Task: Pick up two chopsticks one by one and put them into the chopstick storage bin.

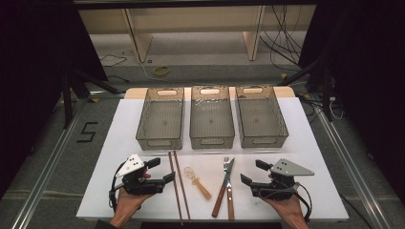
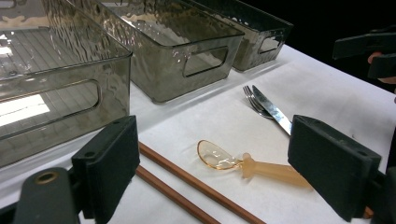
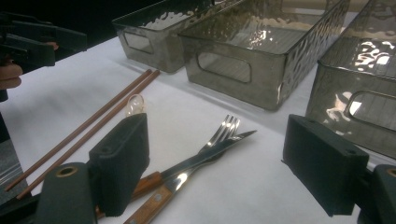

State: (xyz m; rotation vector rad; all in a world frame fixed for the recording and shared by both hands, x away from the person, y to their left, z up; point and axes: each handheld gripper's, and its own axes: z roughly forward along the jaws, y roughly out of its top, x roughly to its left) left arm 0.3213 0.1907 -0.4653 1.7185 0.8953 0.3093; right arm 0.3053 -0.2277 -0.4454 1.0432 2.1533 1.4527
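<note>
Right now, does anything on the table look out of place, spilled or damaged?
Nothing looks spilled or broken. The only untidy spot: the knife lies crossed over the fork instead of beside it. The chopsticks lie parallel, the spoon lies flat, and the three bins stand in an even row, empty.

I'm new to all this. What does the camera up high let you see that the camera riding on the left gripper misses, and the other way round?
High view alone: the floor beyond the table, the person's two hands, the right gripper whole, and the wooden handles of the fork and knife.

Left gripper view alone: a close look between its own open jaws, where the amber spoon has a clear bowl, and the rippled walls of the nearest bin.

Both: three grey bins, the chopsticks, spoon, fork and knife on the white table.
</note>
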